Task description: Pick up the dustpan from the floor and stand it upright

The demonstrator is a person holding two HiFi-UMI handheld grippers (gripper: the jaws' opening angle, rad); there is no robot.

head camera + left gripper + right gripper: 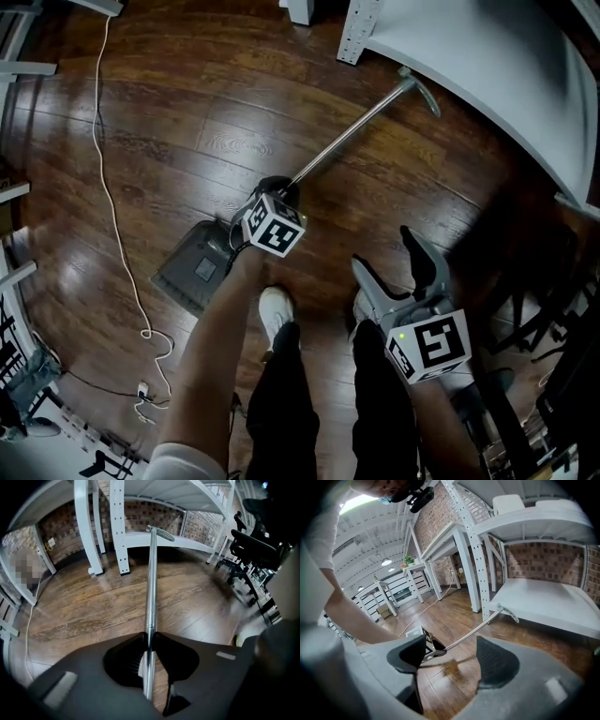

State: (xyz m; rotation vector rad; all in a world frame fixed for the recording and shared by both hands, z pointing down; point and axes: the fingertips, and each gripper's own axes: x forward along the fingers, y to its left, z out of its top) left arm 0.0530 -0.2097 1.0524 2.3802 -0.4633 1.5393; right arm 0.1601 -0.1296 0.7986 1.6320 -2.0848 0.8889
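**Left hand-held gripper clamped on the dustpan handle, right one open**

We see the dustpan [199, 265] low on the wooden floor [187, 122], just to the left of our feet. Its grey pan sits at the near left. Its metal handle [352, 136] slants away to the far right, and the grip at its far end comes close to the edge of the white bed [487, 56].

Our left hand-held gripper [277, 191] is closed on the handle close to where it joins the pan. In the left gripper view, the two dark jaws of this hand-held gripper [149, 637] meet on the shiny tube [151, 583], which runs straight out between them towards the bed frame. We cannot tell whether the pan has left the boards.

Our right hand-held gripper [384, 253] hangs to the right of our legs, well apart from the dustpan. Its jaws stand wide apart. In the right gripper view, only bare floor shows between its jaws [452, 656], and the handle [473, 629] lies beyond them.

A white cable [112, 187] trails along the floor on the left. A black office chair [255, 550] stands at the far right.
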